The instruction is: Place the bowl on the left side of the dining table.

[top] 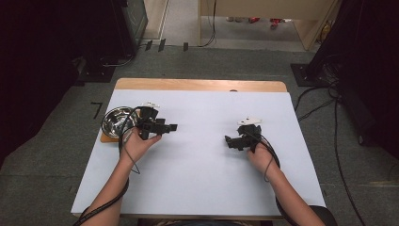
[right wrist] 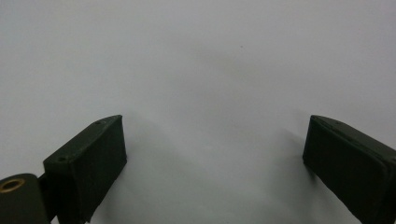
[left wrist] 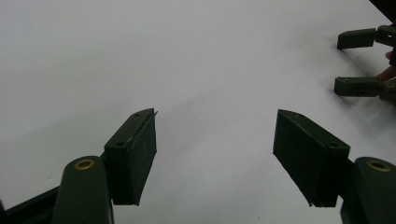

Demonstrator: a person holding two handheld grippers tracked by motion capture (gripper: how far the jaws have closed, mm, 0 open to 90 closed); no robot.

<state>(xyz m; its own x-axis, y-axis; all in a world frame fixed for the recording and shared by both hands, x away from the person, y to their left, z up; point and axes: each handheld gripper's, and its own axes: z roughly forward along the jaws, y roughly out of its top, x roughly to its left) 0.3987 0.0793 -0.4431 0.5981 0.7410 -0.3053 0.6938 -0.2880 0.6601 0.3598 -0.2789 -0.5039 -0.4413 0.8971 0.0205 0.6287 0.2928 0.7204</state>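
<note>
Gleaming round steel bowl [top: 116, 121] (claws [top: 173, 127] agape) on smooth white sheet [top: 202, 174]

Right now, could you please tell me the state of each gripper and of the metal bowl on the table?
Left gripper: open, nothing between its jaws, over the bare white table cover.
Right gripper: open, nothing between its jaws, over the same white cover.
Metal bowl: upright, looks empty, at the table's left edge beside the left gripper.
</note>
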